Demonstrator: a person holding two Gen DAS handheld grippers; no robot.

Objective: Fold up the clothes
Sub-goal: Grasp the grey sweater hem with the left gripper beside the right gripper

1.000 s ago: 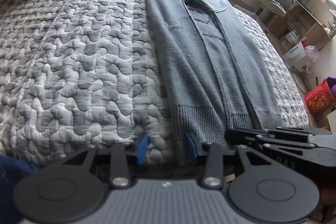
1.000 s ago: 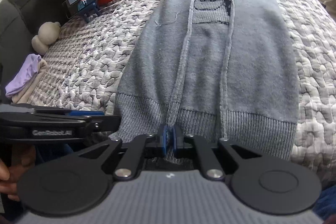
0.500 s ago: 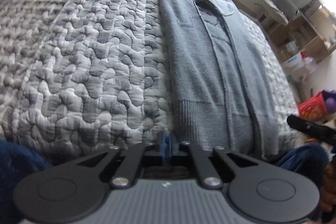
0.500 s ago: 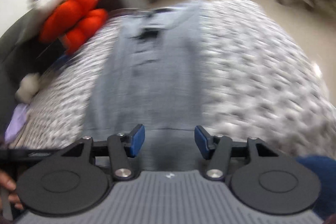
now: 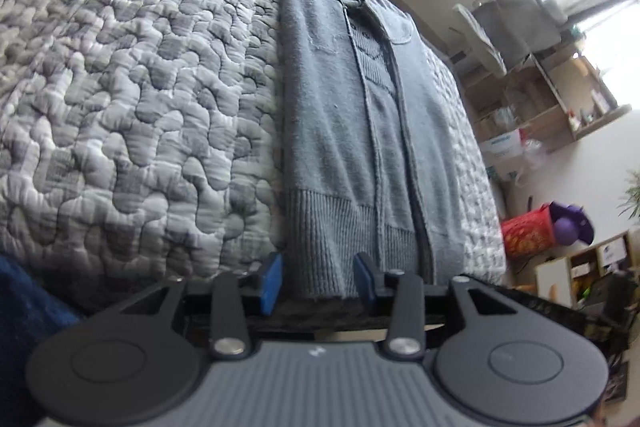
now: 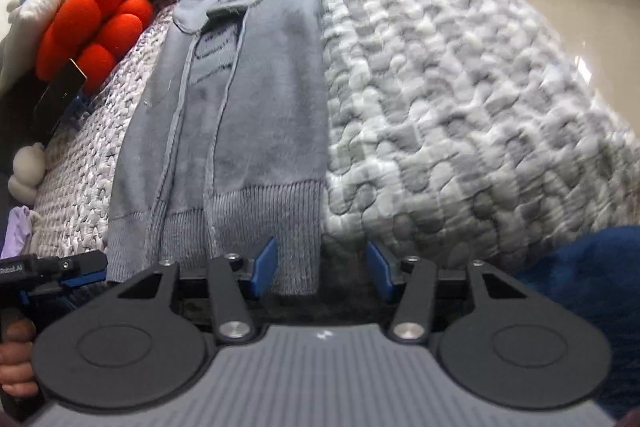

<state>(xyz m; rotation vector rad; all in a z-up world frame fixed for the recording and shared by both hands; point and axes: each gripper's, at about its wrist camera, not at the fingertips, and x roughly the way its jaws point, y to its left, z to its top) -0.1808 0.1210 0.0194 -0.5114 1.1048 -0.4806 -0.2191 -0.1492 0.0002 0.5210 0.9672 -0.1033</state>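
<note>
A grey knitted sweater (image 5: 352, 147) lies flat on the quilted bed cover (image 5: 120, 107), collar at the far end and both sides folded in. My left gripper (image 5: 318, 283) is at the left corner of the ribbed hem. Its jaws are opening, the hem lies between the blue pads, and neither pad presses on it. In the right wrist view the sweater (image 6: 248, 115) runs away from me. My right gripper (image 6: 322, 267) straddles the hem's right corner. Its jaws are closing slightly, and the knit lies near the left pad without being gripped.
Orange round cushions (image 6: 92, 23), a phone on a stand (image 6: 60, 95), a white plush toy (image 6: 26, 171) and a lilac cloth (image 6: 16, 231) lie on the bed's left side. Shelves (image 5: 540, 99) and a red bag (image 5: 528, 233) stand on the floor to the right.
The left gripper shut, then opened again at the hem's left corner. The right gripper let go of the hem's middle, opened and slid right to the hem's right corner.
</note>
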